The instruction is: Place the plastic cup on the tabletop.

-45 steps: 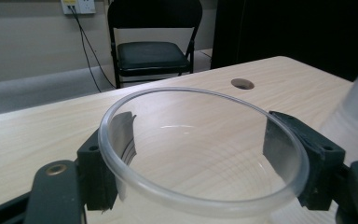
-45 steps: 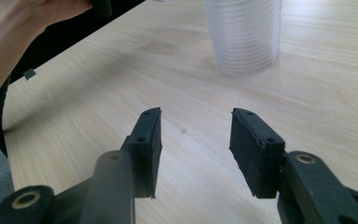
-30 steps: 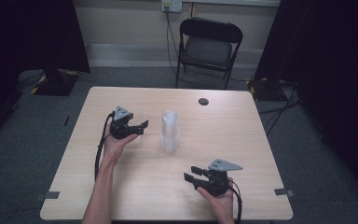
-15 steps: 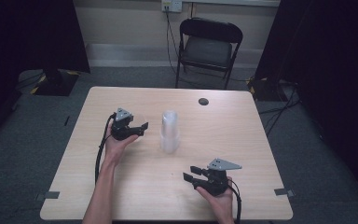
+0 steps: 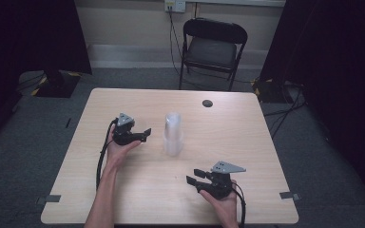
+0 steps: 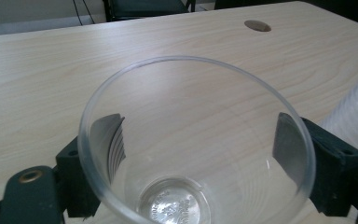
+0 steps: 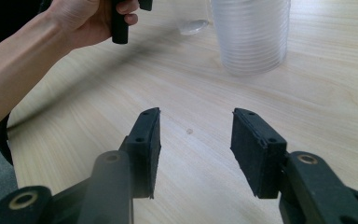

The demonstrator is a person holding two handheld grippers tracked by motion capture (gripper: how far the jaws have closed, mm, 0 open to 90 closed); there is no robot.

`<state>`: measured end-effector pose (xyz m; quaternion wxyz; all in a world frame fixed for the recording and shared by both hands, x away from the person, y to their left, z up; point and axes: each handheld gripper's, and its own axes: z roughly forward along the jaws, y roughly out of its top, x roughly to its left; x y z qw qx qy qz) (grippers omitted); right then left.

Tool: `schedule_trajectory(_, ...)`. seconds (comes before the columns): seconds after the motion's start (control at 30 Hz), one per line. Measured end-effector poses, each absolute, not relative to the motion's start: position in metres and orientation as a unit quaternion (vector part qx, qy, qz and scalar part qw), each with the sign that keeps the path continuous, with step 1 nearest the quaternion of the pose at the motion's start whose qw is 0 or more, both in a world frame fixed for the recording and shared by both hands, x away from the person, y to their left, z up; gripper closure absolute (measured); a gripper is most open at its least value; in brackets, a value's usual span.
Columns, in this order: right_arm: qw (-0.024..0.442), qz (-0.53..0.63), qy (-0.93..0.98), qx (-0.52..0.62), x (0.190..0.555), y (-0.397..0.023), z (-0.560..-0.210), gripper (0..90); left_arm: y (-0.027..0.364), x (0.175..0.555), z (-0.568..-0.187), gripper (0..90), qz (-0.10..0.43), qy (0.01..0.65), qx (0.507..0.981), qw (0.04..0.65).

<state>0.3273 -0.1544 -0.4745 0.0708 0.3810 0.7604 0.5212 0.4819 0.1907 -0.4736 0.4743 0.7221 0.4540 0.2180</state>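
Observation:
A single clear plastic cup (image 6: 193,186) sits between the black jaws of my left gripper (image 6: 198,135), which press on its two sides. From above, the left gripper (image 5: 146,134) is just left of a tall stack of clear cups (image 5: 173,135) standing mid-table. In the right gripper view the stack (image 7: 251,35) stands ahead, and the held cup's base (image 7: 192,25) hangs below the other hand. My right gripper (image 7: 196,140) is open above bare wood, with nothing between its pads. It is near the table's front right (image 5: 194,176).
The light wooden table (image 5: 247,137) has a small dark round disc (image 5: 207,103) near its far edge. A black folding chair (image 5: 212,47) stands behind the table. Dark curtains hang at both sides.
My left gripper has drifted slightly toward the near edge with the cup still in it. The right gripper and the stack have stayed put.

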Motion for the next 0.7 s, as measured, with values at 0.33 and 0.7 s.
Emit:
schedule_trajectory(0.33,0.07,0.524,0.757,0.384,0.327,-0.155,-0.475,52.6,0.194,0.475,-0.477,18.2,0.219,0.467,0.725,0.456)
schedule_trajectory(0.7,0.071,0.526,0.754,0.388,0.328,-0.157,-0.478,52.3,0.203,0.461,-0.483,18.0,0.213,0.479,0.718,0.458)
